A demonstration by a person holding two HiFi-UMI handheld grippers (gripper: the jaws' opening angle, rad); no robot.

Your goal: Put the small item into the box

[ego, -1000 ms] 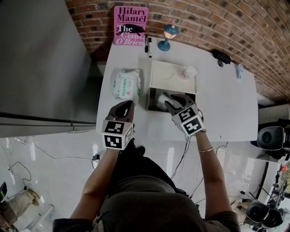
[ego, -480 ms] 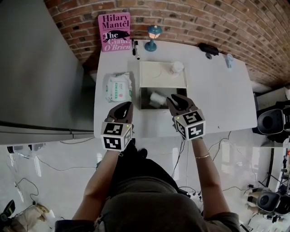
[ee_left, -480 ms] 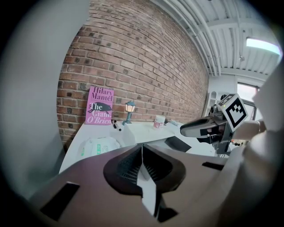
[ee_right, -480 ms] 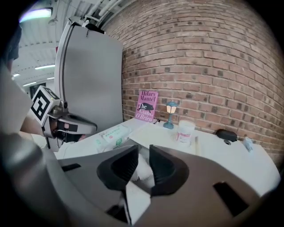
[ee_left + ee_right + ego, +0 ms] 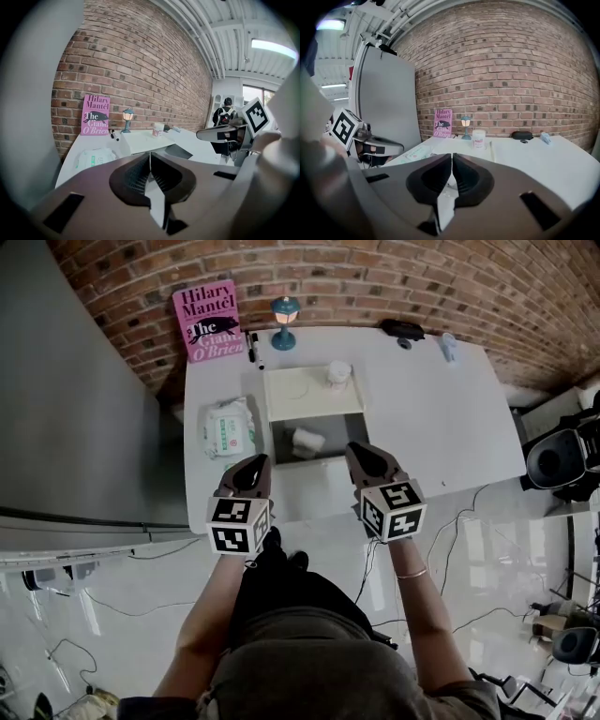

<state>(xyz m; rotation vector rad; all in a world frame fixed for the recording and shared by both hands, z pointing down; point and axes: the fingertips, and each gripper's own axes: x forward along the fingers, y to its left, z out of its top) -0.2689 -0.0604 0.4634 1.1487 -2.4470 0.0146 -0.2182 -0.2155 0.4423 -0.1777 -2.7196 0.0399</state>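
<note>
I see the small white item [image 5: 307,439] lying inside the open box [image 5: 345,430], left of its middle, on the white desk [image 5: 431,418]. My right tongs [image 5: 359,451] hang just at the box's near right corner; their jaws are closing, almost together, with nothing between them. My left tongs [image 5: 257,462] sit near the box's left corner, jaws together and empty. A cream lid [image 5: 291,401] lies behind the box with a cup [image 5: 337,374] on it, and a wipes pack [image 5: 228,427] lies to the left
</note>
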